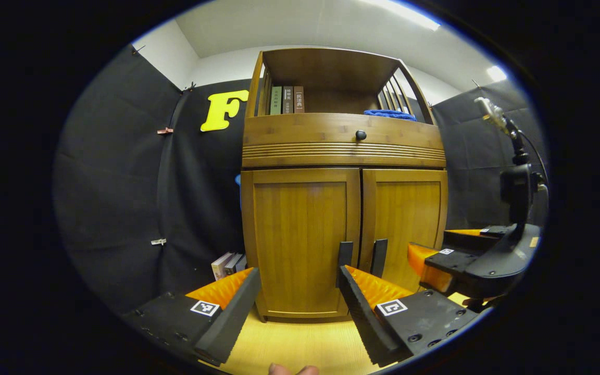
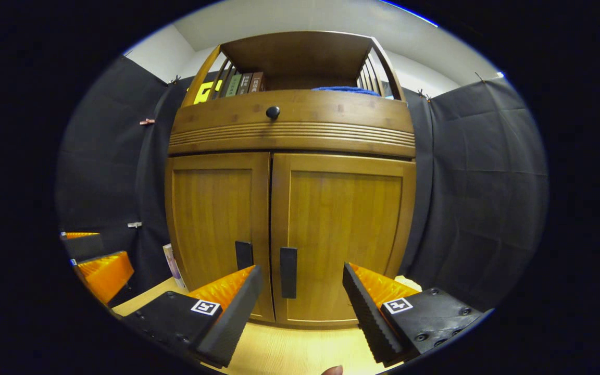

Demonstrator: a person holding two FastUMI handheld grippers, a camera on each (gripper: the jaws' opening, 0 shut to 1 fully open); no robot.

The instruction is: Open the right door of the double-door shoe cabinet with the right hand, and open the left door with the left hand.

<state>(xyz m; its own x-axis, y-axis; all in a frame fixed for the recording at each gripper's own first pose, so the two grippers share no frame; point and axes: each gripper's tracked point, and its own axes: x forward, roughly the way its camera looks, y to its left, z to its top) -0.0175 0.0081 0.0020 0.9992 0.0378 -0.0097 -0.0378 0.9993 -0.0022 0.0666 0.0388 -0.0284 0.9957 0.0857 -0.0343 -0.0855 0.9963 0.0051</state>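
Both claws, right claw (image 2: 300, 304) and left claw (image 1: 300, 307), stand apart before closed doors; right handle (image 2: 288, 272) is narrow, so fingers may slip off.

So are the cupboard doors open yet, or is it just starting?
Just starting. Nothing is done yet: the left door and right door are both shut. The right tool is open, lined up near the right door's handle. The left tool is open before the left door. Both doors remain to be pulled open.
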